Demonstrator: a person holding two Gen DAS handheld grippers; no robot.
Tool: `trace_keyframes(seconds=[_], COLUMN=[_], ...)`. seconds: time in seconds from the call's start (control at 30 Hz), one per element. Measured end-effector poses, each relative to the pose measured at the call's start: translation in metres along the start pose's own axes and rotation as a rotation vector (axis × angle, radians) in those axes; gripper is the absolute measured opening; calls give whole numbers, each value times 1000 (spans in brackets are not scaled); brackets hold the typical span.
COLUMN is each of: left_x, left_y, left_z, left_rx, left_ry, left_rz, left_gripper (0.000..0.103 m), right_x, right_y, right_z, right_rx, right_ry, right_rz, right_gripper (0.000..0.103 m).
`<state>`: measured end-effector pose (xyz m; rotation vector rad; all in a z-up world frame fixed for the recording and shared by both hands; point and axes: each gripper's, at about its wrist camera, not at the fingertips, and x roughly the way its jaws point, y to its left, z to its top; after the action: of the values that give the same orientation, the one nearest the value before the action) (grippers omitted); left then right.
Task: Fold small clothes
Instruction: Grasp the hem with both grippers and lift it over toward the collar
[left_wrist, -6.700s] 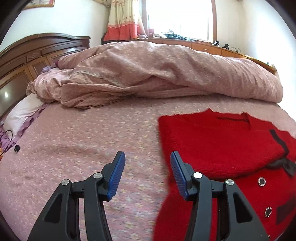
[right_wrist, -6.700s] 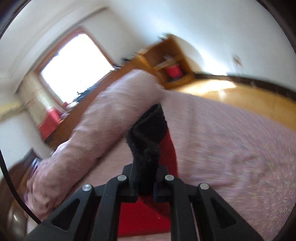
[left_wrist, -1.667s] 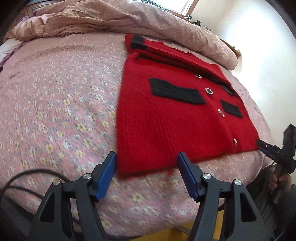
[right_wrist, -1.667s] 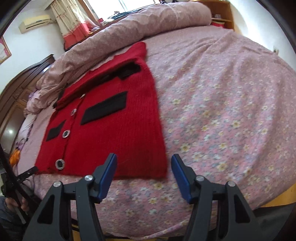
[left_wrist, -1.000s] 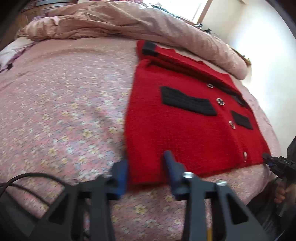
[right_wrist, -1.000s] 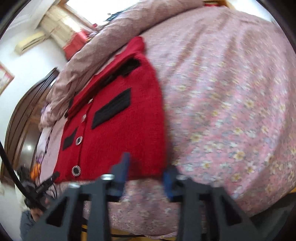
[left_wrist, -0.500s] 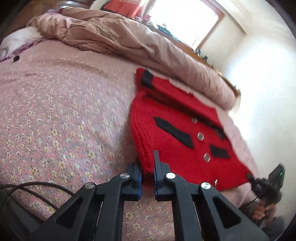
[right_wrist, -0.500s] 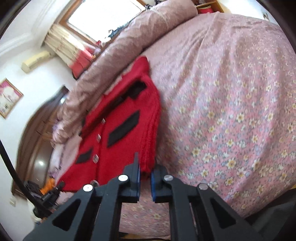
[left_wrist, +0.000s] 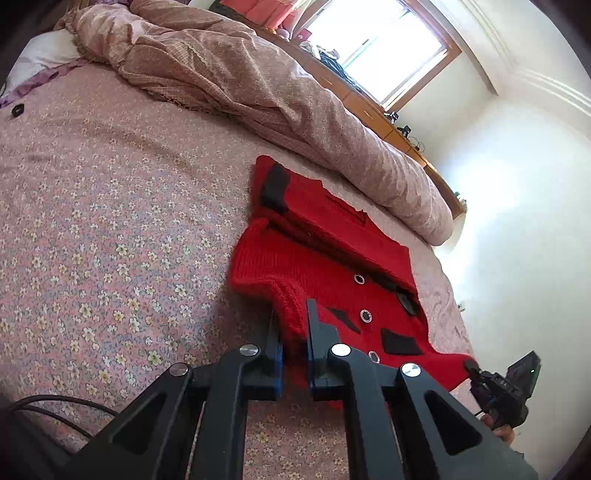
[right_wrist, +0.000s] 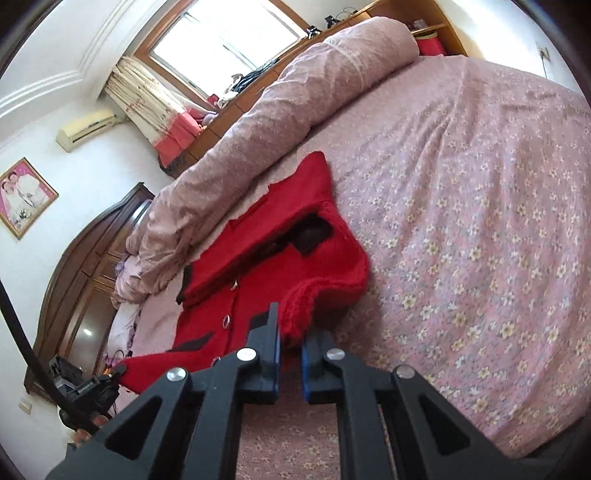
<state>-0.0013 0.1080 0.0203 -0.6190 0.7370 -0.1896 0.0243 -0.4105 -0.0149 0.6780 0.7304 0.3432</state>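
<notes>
The left gripper (left_wrist: 293, 341) is clamped tight on the near left hem corner of the red knitted cardigan with black pocket flaps and round metal buttons (left_wrist: 325, 254), its jaws having just closed onto the knit, which bunches up between the blue pads. The cardigan lies front-up on the pink flower-printed bed sheet (left_wrist: 110, 229), collar end toward the rumpled pink quilt (left_wrist: 258, 96), near hem raised off the bed.

The right gripper (right_wrist: 290, 341) is likewise pinched on the opposite hem corner, a tuft of red wool squeezed between its pads.

The risk, as I judge it, is uneven travel: if one hand leads, the hem will skew and the fold land crooked. The fuzzy knit is held only at its edge and could slip out, and the slack middle may sag and drag the sleeves out of place.

Both grippers point forward and downward over the bed's near edge, toward the collar.
</notes>
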Motion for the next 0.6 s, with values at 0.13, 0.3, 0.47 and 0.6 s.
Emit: trace_keyframes(seconds=[0.13, 0.3, 0.47, 0.6], left_x=[-6, -5, 1, 6], left_y=[0, -12, -21, -28], left_z=[2, 8, 22, 33], left_rx=[-12, 30, 38, 48], left_ry=[-26, -41, -48, -56], left_rz=[-11, -11, -25, -34], left_gripper=[2, 2, 2, 2], right_x=[-4, -8, -2, 4], right_y=[-2, 10, 20, 32], right_z=[2, 10, 22, 33], right_rx=[11, -36, -60, -91], right_ry=[-9, -25, -28, -32], right_rz=[14, 23, 36, 45], right_gripper=[8, 8, 8, 8])
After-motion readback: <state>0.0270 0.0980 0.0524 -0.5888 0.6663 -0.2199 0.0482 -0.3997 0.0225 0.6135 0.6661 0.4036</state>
